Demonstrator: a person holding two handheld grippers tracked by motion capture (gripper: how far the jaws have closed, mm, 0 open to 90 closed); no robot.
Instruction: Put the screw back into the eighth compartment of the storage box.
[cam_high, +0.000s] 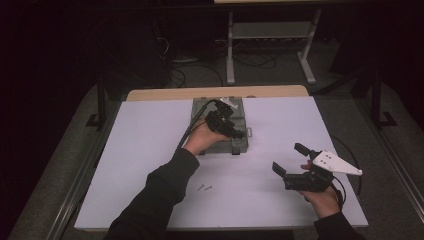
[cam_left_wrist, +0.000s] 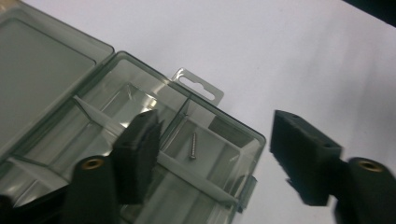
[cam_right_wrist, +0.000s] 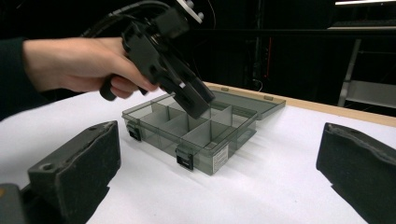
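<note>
Smoky-plastic compartment box (cam_high: 226, 131) sits open mid-table, one screw (cam_left_wrist: 192, 145) in a corner cell. Left gripper (cam_high: 227, 125) angles down over it, jaws wide, empty. Right gripper (cam_high: 291, 159) hovers well apart, jaws wide, empty.

Left gripper (cam_high: 235, 131) held in the left hand (cam_high: 202, 140), tilted downward, jaws spread wide, dark-sleeved forearm stretched forward, right gripper (cam_high: 289, 158) in the right hand (cam_high: 322, 197), nearer the person than the left gripper, level, jaws apart
</note>
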